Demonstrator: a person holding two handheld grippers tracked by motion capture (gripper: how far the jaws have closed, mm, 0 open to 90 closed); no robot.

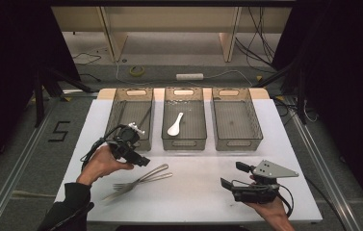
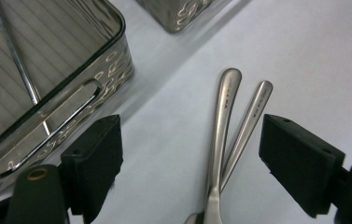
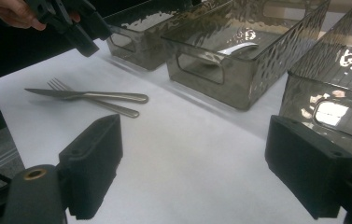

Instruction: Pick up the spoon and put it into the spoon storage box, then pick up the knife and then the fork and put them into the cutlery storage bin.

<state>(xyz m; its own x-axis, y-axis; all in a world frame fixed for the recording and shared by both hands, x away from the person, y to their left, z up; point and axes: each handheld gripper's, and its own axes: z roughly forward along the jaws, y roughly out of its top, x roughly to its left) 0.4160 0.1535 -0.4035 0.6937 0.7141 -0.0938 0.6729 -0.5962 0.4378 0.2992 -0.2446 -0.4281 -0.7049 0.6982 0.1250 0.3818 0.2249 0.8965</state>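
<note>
A steel table knife (image 1: 121, 190) and a steel fork (image 1: 138, 181) are seen lying crossed on the white surface (image 1: 193, 192), just in front of the left-hand smoked transparent plastic bin (image 1: 132, 118), which serves as the landmark here. The left gripper (image 1: 143, 161) is held over the near end of that bin, its jaws spread wide and empty; in the left gripper view the two polished handles (image 2: 222, 121) are framed between them, touching one another where they overlap. A thin metal utensil (image 1: 145, 117) is already lying inside the bin, and a white ceramic spoon (image 1: 175, 124) is seen in the next bin to the right of it.

The step in hand is judged to be a pick of one handle. It would be done best if the gripper were lowered onto the handle ends, where the two pieces diverge, so that one alone is taken. The jaws should be set across the handle, not along it, and closed low against the surface, since thin polished steel is likely to slip.

The right gripper (image 1: 230, 175) is held well to the right of the bin, spread and empty.
</note>
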